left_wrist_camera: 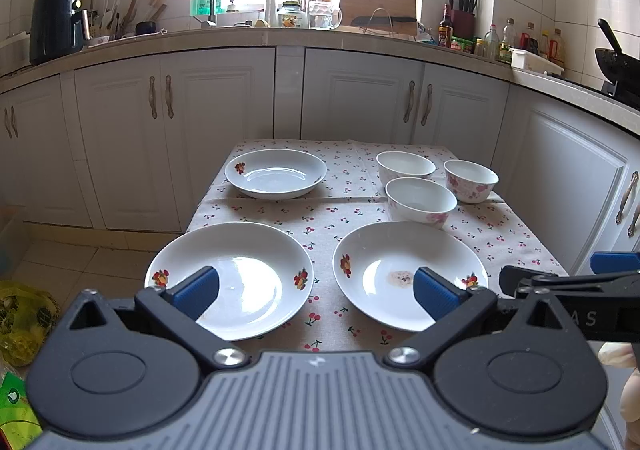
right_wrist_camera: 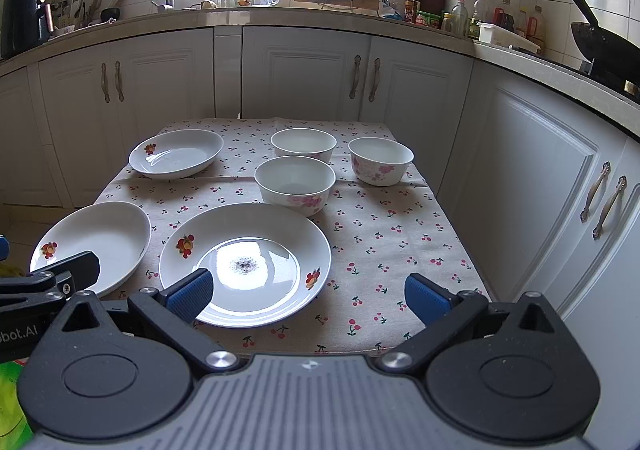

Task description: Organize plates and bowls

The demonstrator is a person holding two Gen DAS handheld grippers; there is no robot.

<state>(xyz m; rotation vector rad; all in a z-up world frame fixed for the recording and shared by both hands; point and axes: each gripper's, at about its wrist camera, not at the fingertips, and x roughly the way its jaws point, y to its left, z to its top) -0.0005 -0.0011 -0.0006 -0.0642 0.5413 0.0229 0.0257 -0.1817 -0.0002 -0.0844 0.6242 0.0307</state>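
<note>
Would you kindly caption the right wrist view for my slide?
Open right gripper hovers before three plates and three bowls on a cherry-print tablecloth.

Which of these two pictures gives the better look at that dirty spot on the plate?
The right wrist view: the stained plate lies near centre, its dark speckled spot unobstructed. In the left wrist view the same plate sits right of centre, and a blue fingertip of the open left gripper crowds the spot.
</note>
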